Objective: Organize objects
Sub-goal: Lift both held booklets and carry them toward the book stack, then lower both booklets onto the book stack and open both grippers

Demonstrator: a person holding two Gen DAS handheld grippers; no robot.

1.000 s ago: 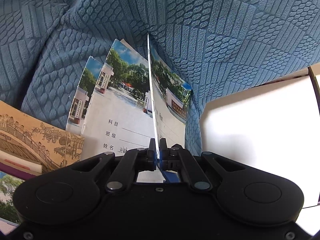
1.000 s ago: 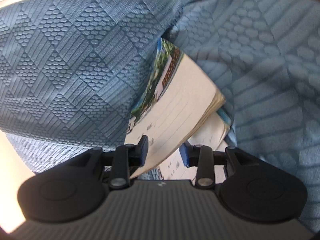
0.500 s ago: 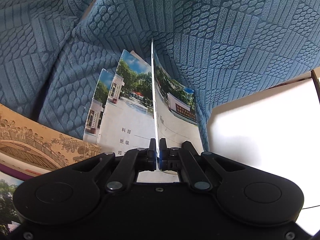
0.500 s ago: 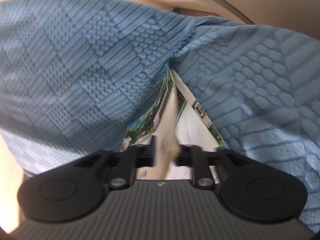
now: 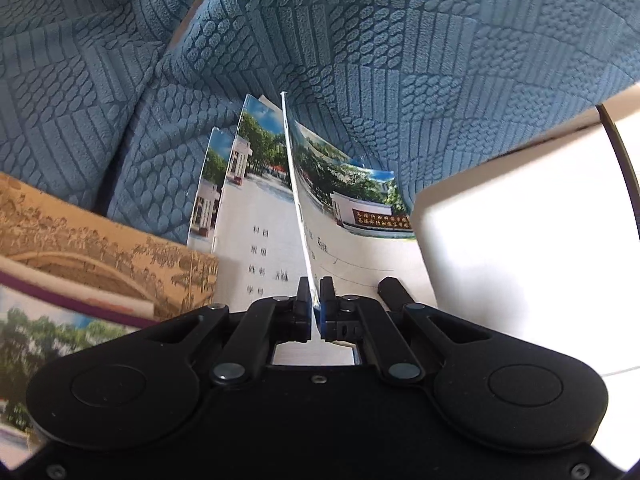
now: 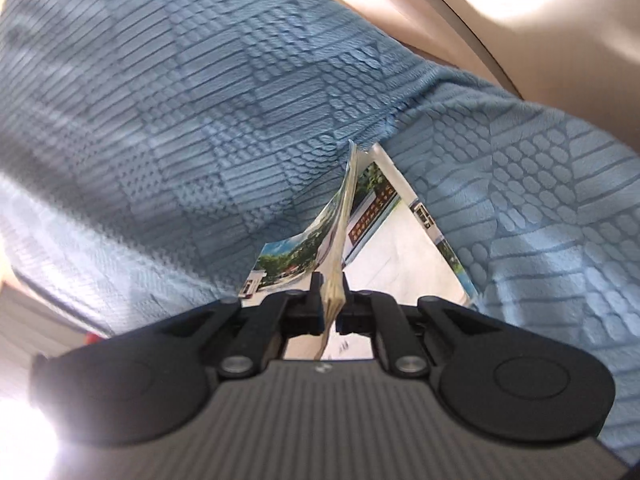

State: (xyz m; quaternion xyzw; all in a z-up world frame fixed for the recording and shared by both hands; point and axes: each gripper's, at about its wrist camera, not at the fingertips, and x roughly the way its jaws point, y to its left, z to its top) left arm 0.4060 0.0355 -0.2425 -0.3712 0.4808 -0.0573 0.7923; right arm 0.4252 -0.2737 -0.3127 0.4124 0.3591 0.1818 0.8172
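Between the fingers of the left gripper (image 5: pixel 315 307) we see a thin exercise book (image 5: pixel 298 208) standing on edge, pinched at its lower edge with both pads pressed against the cover. Its cover carries a photo of trees and a white school gate, with printed form lines below. Just left of it, two more books of the same print (image 5: pixel 256 208) lie overlapped and flat, their upper ends tucked against a blue textured cloth (image 5: pixel 400 60). On the right side of the held edge, another cover (image 5: pixel 360 216) with a red sign on a white wall curls upward. To the far left we note a brown book with an old-style bridge drawing (image 5: pixel 92 248), touching the overlapped books; below it a dark purple edge and another tree-photo cover show at the frame border. A white surface (image 5: pixel 520 232) lies to the right, partly overexposed.

From the right wrist view, the right gripper (image 6: pixel 330 306) is clamped on a thicker bundle of pages (image 6: pixel 338 256), seen edge-on, the yellowish page block squeezed between the pads. The bundle's cover bows to the left. Beneath and to the right lies a flat book (image 6: pixel 404 252) with the same gate photo. Blue cloth surrounds everything here; this view is motion-blurred on the left.
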